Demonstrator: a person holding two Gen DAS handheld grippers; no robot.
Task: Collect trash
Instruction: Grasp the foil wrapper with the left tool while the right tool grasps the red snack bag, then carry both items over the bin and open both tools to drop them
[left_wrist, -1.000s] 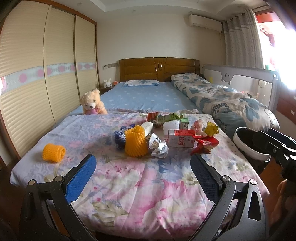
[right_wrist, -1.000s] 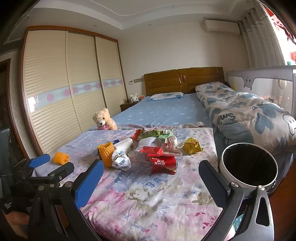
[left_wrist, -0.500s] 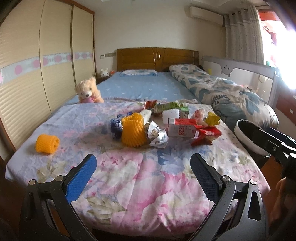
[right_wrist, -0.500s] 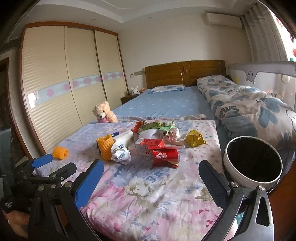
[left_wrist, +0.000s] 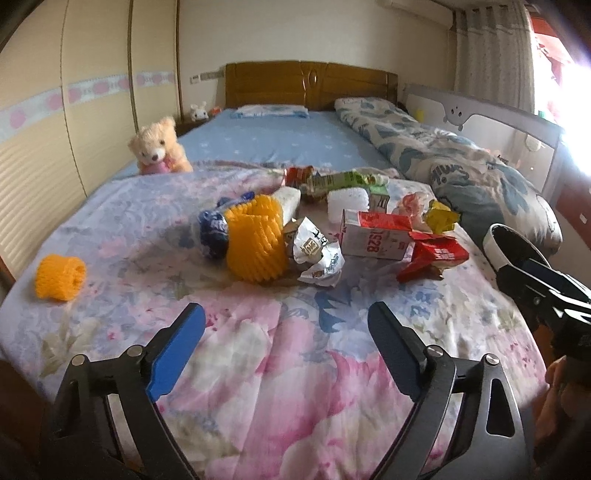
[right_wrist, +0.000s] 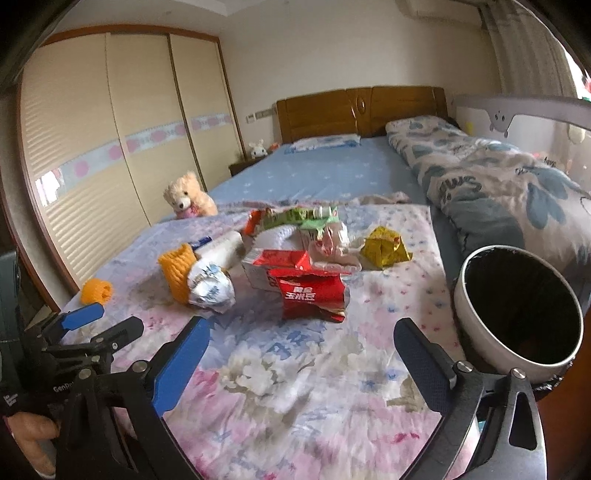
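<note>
Left tool hung over the near end of the bed, jaws wide but closing in, nothing between them. Right tool same: wide, closing, only floral bedspread in the gap.

Trash sat in one cluster mid-bed, ahead of both tools and apart from the fingertips. Nearest the left tool: orange foam net standing upright, crumpled foil wrapper touching its right side. Nearest the right tool: red snack bag, with a red-and-white carton just behind it. Yellow wrapper lay further back right; green wrapper at the rear of the pile. A second, small orange foam net sat alone near the bed's left edge, well apart from the pile.

Bin stood off the bed's right edge, mouth open, just beside the right tool's right finger.

Bare bedspread between tools and pile. Teddy bear sat at the left edge behind the pile; folded quilt ran along the right side.
</note>
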